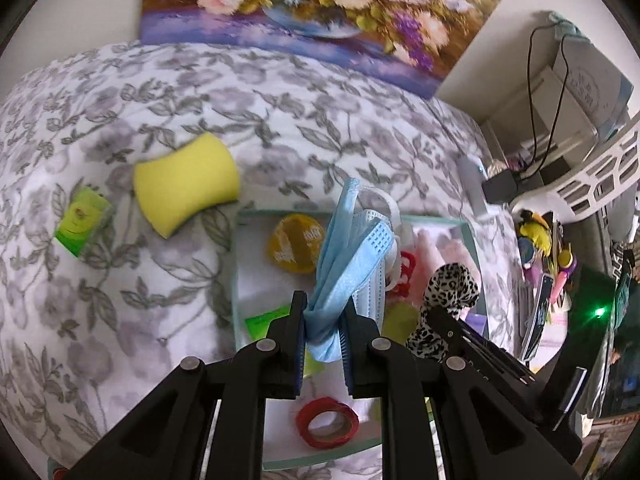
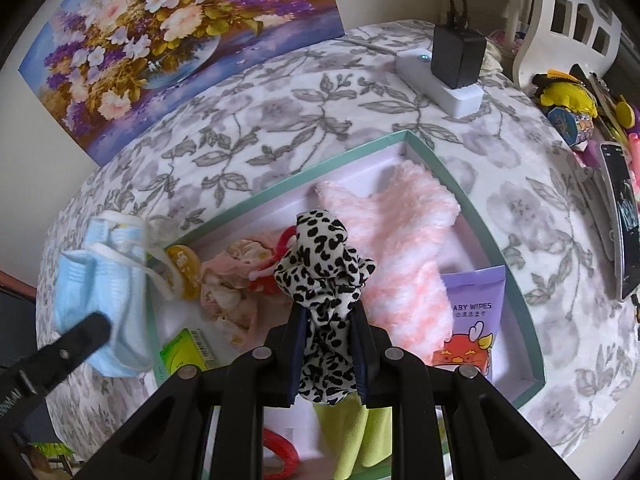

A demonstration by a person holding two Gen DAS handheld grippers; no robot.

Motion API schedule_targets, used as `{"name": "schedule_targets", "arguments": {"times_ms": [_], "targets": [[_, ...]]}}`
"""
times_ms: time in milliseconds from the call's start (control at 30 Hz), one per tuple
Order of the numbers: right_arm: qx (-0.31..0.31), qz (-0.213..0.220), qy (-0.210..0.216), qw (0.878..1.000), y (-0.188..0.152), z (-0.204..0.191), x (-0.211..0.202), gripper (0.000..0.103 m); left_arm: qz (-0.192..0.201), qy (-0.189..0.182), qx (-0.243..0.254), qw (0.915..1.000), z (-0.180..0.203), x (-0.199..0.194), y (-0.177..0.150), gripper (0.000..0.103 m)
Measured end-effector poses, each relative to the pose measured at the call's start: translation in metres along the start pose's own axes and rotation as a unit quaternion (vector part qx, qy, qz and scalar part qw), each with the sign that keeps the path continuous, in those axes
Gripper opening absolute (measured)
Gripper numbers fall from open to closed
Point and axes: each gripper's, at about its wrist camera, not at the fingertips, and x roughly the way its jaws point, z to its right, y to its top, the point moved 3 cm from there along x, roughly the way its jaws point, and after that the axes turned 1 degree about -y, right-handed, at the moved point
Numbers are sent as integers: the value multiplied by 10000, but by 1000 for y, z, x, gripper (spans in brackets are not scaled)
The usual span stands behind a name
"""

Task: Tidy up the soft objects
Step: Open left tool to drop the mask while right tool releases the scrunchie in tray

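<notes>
Left hand-held gripper [image 1: 323, 322] pinches face mask [image 1: 352, 256]; right hand-held gripper [image 2: 329, 330] pinches leopard scrunchie [image 2: 320, 272].

Pleated pale-blue non-woven face mask [image 1: 352, 248] — thin, matt; leopard-print cloth scrunchie [image 2: 320, 264] — smooth; fluffy pink fleece sock [image 2: 404, 248]; porous yellow foam sponge [image 1: 186, 184]; glossy purple plastic wipes pack [image 2: 476, 312].

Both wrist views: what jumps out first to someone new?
Each gripper is clamped on something soft over the teal-rimmed box: the left gripper pinches a blue face mask, the right gripper a leopard-print scrunchie. Beyond the scrunchie, a fluffy pink sock lies in the box. Outside it, a yellow sponge sits on the floral cloth.
</notes>
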Motion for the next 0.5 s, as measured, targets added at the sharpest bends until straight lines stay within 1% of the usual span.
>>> {"name": "schedule_targets", "arguments": {"times_ms": [67, 200, 500], "targets": [[11, -19, -12, 10000, -1, 1, 1, 22, -89, -8, 21, 10000, 3, 9, -3, 16], [-8, -87, -14, 10000, -2, 1, 7, 22, -265, 117, 64, 9996, 2, 25, -7, 16], [-86, -279, -96, 9995, -8, -1, 22, 22, -723, 383, -96, 9966, -16, 58, -15, 17]]}}
